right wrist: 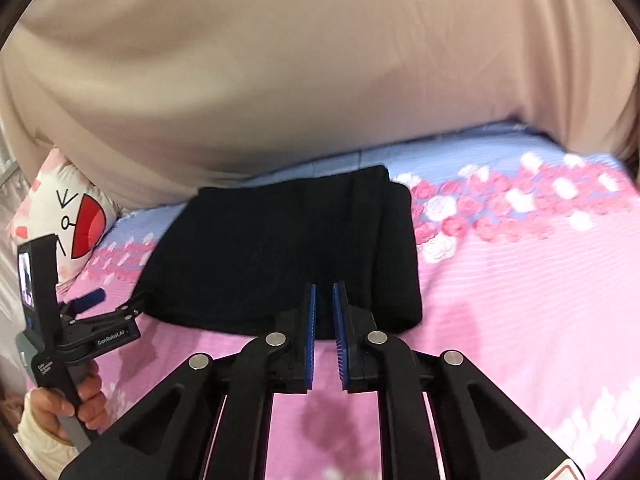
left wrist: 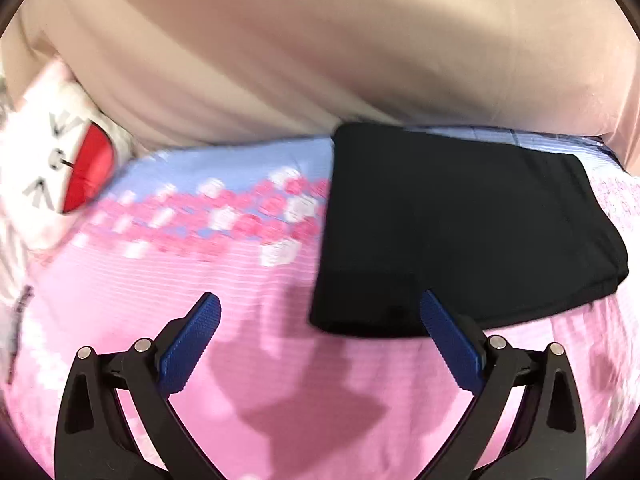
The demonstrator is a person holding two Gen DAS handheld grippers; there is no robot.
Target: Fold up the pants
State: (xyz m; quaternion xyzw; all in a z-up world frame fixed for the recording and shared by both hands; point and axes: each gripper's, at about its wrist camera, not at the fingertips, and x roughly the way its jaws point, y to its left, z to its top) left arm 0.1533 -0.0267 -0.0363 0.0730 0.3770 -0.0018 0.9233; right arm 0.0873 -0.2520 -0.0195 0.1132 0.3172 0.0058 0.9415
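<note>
Your pants (right wrist: 280,248) lie folded into a compact black rectangle on the bed (right wrist: 520,280), centre of the right view, layered edges along their right side. Your left tool (left wrist: 320,312) gapes wide and empty just below their near edge. Your right tool (right wrist: 324,292) is nearly closed, a thin gap showing, gripping nothing.
</note>
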